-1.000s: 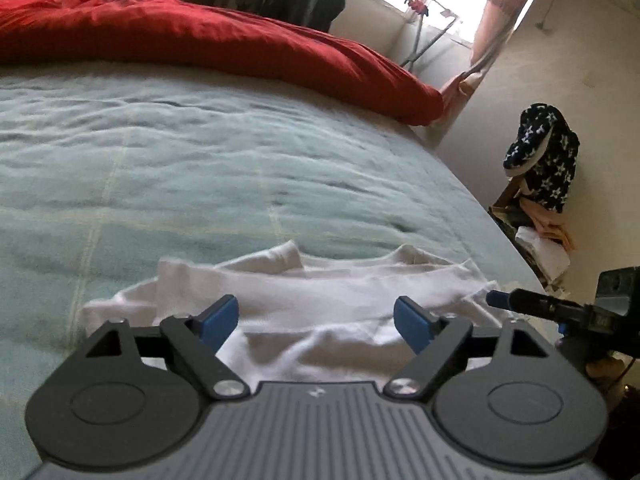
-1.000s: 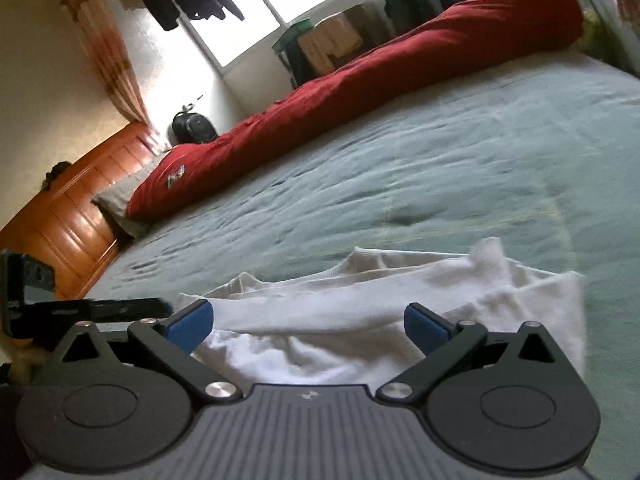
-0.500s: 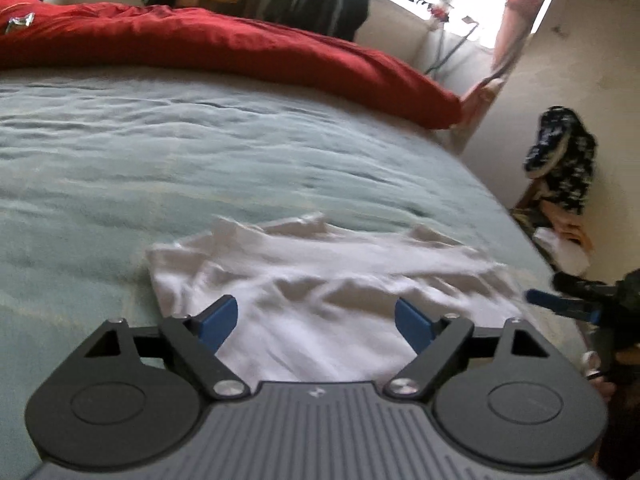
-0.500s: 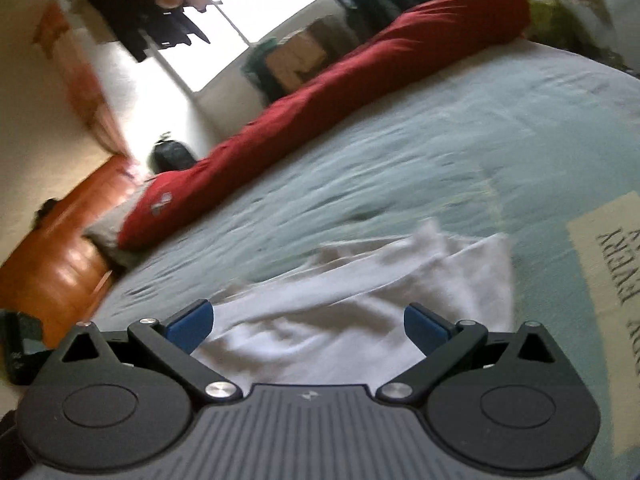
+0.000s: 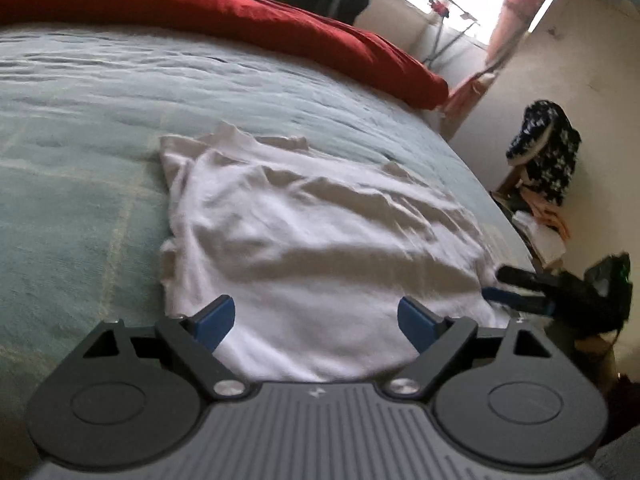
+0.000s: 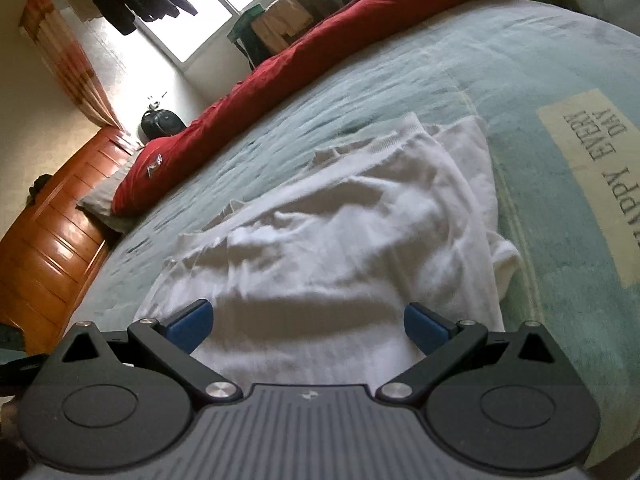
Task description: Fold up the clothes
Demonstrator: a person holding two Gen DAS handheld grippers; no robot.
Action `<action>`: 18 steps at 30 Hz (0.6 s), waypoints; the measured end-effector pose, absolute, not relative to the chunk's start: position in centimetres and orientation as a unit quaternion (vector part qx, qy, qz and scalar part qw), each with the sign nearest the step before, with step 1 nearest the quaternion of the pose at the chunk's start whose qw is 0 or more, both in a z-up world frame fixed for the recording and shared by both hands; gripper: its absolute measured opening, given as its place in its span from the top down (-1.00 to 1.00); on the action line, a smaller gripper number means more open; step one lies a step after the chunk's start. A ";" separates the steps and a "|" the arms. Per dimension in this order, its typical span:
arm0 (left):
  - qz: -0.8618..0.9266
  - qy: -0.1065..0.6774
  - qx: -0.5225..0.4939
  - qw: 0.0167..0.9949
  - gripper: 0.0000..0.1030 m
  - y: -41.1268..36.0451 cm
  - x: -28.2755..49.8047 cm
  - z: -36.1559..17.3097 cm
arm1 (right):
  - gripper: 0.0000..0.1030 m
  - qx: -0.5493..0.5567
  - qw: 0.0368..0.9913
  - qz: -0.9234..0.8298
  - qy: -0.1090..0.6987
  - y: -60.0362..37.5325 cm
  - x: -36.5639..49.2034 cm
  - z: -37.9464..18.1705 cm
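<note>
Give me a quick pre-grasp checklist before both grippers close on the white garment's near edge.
1. Left gripper open, nothing between its pads: ok.
2. Right gripper open, nothing pinched: ok.
3. White garment lies on the green blanket, in front of both grippers: ok.
4. Garment flat: not ok, wrinkled and bunched at its far end.
5. Near hem located: cannot tell, hidden under the gripper bodies.
6. Red duvet apart from the garment: ok.
</note>
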State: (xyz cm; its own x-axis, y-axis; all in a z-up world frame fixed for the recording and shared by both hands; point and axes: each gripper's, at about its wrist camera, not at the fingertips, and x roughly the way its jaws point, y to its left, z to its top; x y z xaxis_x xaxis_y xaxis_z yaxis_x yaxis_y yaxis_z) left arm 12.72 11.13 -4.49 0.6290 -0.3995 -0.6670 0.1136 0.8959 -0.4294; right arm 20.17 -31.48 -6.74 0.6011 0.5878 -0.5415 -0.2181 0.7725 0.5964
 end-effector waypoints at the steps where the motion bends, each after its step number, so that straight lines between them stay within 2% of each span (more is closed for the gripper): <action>1: -0.131 0.422 -0.180 0.879 -0.72 11.2 12.7 -5.3 | -1.00 0.243 0.862 0.232 0.380 -31.4 20.1 -6.8; 3: -0.115 0.444 -0.180 0.870 -0.71 11.2 12.1 -6.5 | -1.00 0.239 0.865 0.228 0.379 -31.3 20.0 -6.9; 10: -0.133 0.414 -0.178 0.883 -0.72 10.8 10.4 -5.0 | -1.00 0.226 0.867 0.228 0.381 -31.2 19.2 -6.9; 18: -0.134 0.408 -0.186 0.884 -0.73 10.4 11.1 -5.6 | -1.00 0.218 0.867 0.223 0.388 -31.1 18.1 -6.0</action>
